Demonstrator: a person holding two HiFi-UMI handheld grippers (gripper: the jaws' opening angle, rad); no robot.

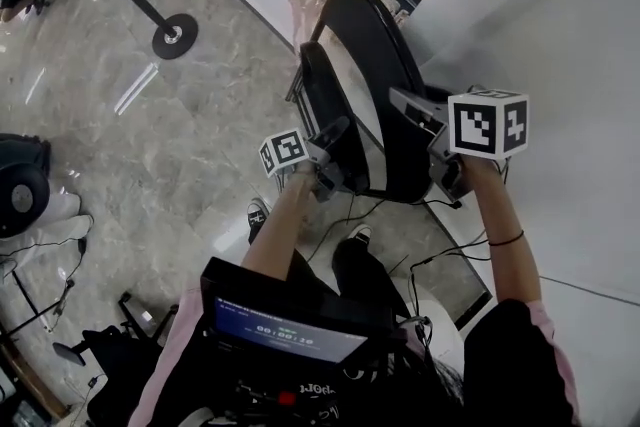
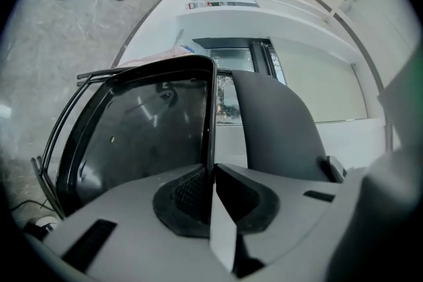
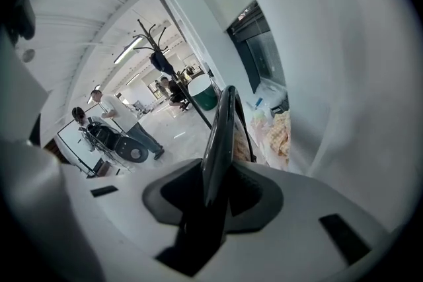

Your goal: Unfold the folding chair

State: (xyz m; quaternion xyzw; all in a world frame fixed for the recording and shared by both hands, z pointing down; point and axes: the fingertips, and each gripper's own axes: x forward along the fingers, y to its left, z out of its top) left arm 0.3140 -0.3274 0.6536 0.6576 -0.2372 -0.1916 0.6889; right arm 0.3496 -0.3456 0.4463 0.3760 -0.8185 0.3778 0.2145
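Observation:
The black folding chair point(image 1: 385, 85) stands in front of me beside a white wall, its seat panel point(image 1: 325, 100) folded close against the larger backrest. My left gripper point(image 1: 338, 147) is shut on the seat panel's near edge. In the left gripper view, the left gripper point(image 2: 211, 175) pinches the thin edge of the glossy seat panel point(image 2: 145, 135), with the backrest point(image 2: 274, 129) just to the right. My right gripper point(image 1: 408, 110) holds the backrest's right rim. In the right gripper view, the right gripper point(image 3: 215, 191) clamps the edge-on black panel point(image 3: 221, 135).
A white wall point(image 1: 560, 35) rises close on the right. A round stand base point(image 1: 173, 35) with a slanting pole sits on the marble floor at the far left. Cables point(image 1: 440, 255) trail near my feet. People point(image 3: 125, 122) stand far off across the hall.

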